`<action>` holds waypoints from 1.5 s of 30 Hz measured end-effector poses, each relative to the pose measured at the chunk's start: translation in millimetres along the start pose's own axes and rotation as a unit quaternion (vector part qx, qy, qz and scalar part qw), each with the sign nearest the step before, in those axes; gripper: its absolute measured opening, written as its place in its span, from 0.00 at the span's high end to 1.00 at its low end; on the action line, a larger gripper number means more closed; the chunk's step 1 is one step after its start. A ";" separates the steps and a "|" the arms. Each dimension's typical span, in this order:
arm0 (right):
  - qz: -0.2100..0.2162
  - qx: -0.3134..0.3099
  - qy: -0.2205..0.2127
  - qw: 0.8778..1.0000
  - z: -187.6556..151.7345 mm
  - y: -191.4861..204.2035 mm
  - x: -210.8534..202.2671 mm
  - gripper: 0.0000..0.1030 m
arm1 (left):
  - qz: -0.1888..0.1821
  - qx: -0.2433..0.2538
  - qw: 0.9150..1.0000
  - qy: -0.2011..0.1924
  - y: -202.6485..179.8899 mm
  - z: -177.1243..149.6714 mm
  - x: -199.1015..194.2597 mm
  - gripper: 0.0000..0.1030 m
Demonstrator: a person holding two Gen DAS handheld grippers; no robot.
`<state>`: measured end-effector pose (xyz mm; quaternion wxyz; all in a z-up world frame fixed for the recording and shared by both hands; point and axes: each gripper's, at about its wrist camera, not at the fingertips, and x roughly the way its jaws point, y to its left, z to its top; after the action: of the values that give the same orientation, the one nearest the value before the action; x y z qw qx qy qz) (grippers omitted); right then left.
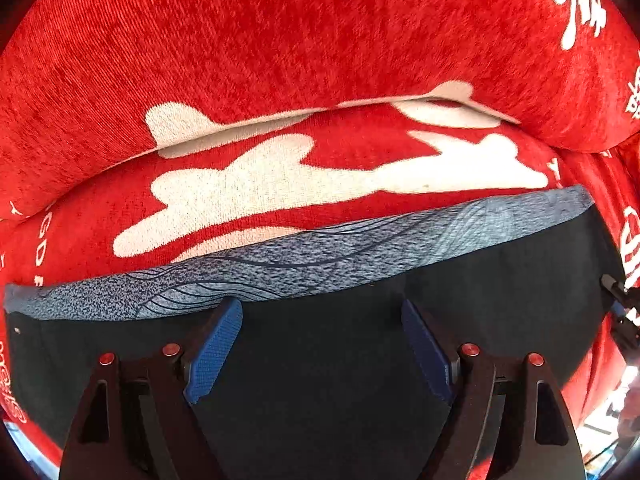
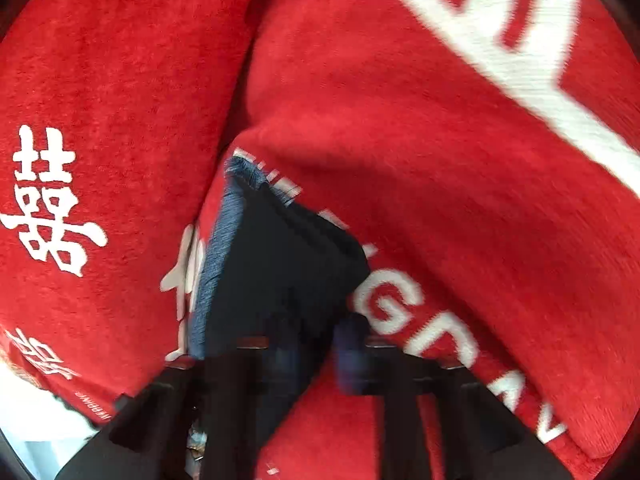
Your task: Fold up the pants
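Note:
Dark navy pants (image 1: 320, 360) with a speckled blue-grey waistband (image 1: 304, 256) lie flat on a red sofa seat. My left gripper (image 1: 322, 344) hovers over the dark fabric just short of the waistband, open, its blue pads (image 1: 214, 348) wide apart with nothing between them. In the right wrist view, which is motion-blurred, my right gripper (image 2: 316, 344) is shut on the pants (image 2: 280, 264) at their edge, and the cloth rises from the fingers to a corner with the waistband (image 2: 220, 252) along its left side. The right gripper's tip also shows in the left wrist view (image 1: 618, 292).
The sofa seat cushion (image 1: 280, 184) is red with white characters, and its red backrest (image 1: 280, 40) rises behind. In the right wrist view the red cover (image 2: 440, 160) bulges on both sides with a crease (image 2: 244, 80) between. A pale floor (image 2: 40, 428) shows at lower left.

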<state>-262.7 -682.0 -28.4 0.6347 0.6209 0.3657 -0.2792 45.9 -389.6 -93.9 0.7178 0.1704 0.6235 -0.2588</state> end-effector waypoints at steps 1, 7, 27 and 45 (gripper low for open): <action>0.002 -0.023 -0.007 1.000 -0.7 10.9 -8.9 0.88 | -0.006 -0.001 1.000 0.001 -5.2 2.2 1.3 0.20; -0.142 -0.103 0.012 0.984 -3.3 17.2 -9.8 0.53 | 0.027 0.002 1.000 0.009 2.5 -2.8 3.9 0.20; -0.085 -0.501 0.197 0.839 -309.9 286.6 129.2 0.49 | 0.046 -0.079 0.996 -0.021 300.4 -129.9 -87.3 0.20; -0.126 -0.706 0.376 0.588 -566.2 424.9 430.9 0.49 | -0.165 -0.124 0.978 -0.021 468.4 -170.9 -41.4 0.20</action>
<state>262.9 -46.2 -107.9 0.6386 -0.0239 0.7283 0.2475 177.9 92.4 -118.0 0.6935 -0.0305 0.6554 -0.2977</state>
